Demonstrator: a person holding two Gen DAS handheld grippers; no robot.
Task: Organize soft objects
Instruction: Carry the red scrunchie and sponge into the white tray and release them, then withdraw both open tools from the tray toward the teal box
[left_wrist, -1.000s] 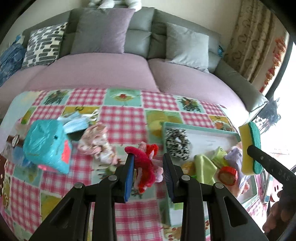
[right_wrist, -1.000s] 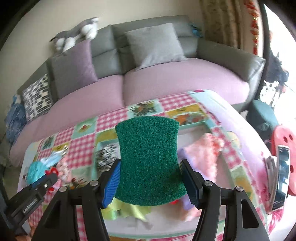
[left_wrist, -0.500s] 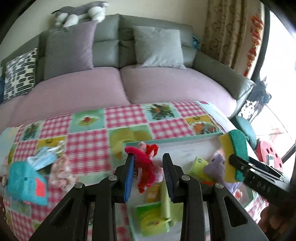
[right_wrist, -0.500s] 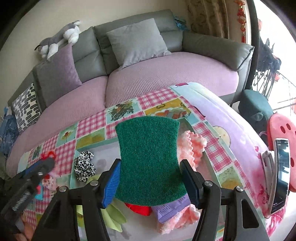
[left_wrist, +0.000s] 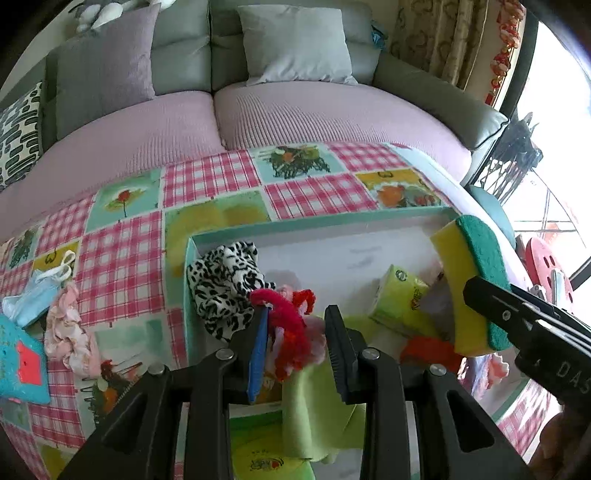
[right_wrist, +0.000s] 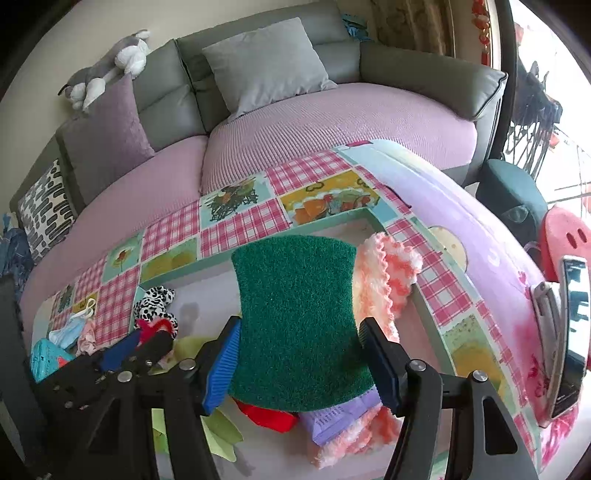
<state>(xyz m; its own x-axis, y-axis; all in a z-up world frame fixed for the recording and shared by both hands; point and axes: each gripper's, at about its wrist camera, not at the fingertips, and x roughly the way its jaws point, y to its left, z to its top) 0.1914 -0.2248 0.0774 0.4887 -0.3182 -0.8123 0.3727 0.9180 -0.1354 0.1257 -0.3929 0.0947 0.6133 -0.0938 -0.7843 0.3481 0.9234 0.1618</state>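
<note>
Green sponge (right_wrist: 299, 317) hides the tray (right_wrist: 432, 317) floor beneath.

grey sofa (left_wrist: 424, 85), patterned curtain (left_wrist: 443, 40), bright window (left_wrist: 554, 166)

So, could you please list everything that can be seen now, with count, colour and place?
Shallow box: one, teal rim, on the checked cloth.
Checked cloth: one, pink and multicolour, over the table.
Leopard-print scrunchie: one, black and white, box's left corner.
Fuzzy red toy: one, between the left gripper's pads.
Scouring sponge: one, green on yellow, in the right gripper.
Knitted cloth: one, pink and white, on the box's right rim.
Tissue packet: one, light green, in the box.
Sofa: one, grey and mauve, behind.
Left gripper: one, black, above the box.
Right gripper: one, black, above the box.
</note>
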